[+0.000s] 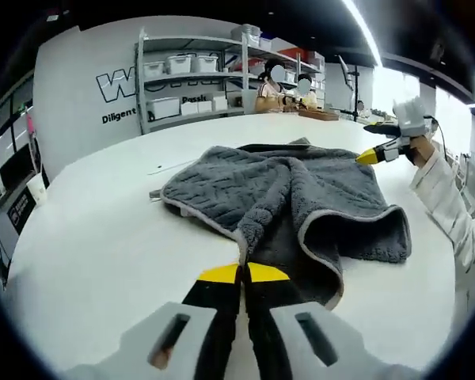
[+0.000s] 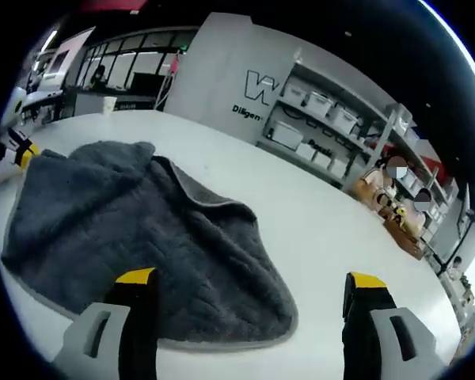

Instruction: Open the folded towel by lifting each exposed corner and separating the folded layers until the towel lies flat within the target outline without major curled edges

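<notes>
1. Left gripper view: the left gripper (image 1: 243, 274) has its yellow-tipped jaws pressed together right at the near edge of the grey towel (image 1: 285, 198). The tips meet at the hem, but I cannot tell whether any cloth is caught between them.
2. Just ahead of those jaws and slightly to their right, a layer of the towel is curled back on itself, its pale hem (image 1: 321, 222) looping round. Further ahead the towel spreads across the white table (image 1: 95, 245).
3. The right gripper (image 1: 370, 156) comes in from the right, past the far right side of the towel, held by a white-sleeved hand; its jaws look closed from here.
4. Right gripper view: the right gripper (image 2: 253, 286) has its jaws spread wide apart, empty, above the table (image 2: 317, 229). The towel (image 2: 134, 229) lies ahead and to the left, its rounded near edge reaching between the jaws.
5. A fold ridge (image 2: 198, 194) runs across the towel ahead of the left jaw; the left gripper (image 2: 20, 152) sits at the towel's far left edge.
6. To do this step well, I judge each gripper should pinch only the top layer at a hem, lift low, then draw the two apart so the curl rolls out rather than dragging the whole towel.
</notes>
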A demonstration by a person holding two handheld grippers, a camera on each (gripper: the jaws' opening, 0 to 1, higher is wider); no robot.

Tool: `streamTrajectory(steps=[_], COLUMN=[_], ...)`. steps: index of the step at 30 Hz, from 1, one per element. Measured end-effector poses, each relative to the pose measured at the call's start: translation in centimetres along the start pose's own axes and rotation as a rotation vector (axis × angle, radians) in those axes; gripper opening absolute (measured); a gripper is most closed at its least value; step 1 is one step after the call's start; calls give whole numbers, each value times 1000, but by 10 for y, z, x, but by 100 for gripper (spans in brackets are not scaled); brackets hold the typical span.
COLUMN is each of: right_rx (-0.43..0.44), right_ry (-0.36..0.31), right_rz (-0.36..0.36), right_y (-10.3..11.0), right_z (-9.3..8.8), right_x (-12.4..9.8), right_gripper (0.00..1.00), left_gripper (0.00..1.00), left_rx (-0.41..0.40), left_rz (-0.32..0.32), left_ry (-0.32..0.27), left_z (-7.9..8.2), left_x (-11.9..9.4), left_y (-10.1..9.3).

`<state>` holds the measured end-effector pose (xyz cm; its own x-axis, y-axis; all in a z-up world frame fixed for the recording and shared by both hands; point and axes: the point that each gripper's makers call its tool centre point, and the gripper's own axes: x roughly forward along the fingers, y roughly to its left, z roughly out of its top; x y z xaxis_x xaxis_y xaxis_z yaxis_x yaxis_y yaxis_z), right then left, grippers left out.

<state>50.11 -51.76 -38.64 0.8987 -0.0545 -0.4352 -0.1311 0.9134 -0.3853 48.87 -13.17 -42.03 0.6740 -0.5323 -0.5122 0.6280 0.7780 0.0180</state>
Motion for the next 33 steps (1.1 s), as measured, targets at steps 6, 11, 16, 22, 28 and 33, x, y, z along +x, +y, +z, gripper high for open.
streamTrajectory(steps=[6,11,16,22,28,33], right_rx=[-4,-5,-8,-16,-18,-18], right_ry=[2,1,-6,-11,-8,-9], right_rz=[2,3,15,30,37,36], right_y=[1,1,5,11,12,12], right_z=[0,0,1,3,2,2], right_x=[0,1,1,2,3,3], right_gripper=[96,96,95,93,92,92], left_gripper=[1,1,1,1,1,1], left_rx=[13,11,2,-6,-44,-68], left_rz=[67,130,202,284,323,349], left_ry=[24,35,39,65,55,49], left_z=[-5,-8,-11,-19,-22,-25], left_x=[-3,-8,-14,-24,-32,-37], left_y=[14,29,48,70,83,91])
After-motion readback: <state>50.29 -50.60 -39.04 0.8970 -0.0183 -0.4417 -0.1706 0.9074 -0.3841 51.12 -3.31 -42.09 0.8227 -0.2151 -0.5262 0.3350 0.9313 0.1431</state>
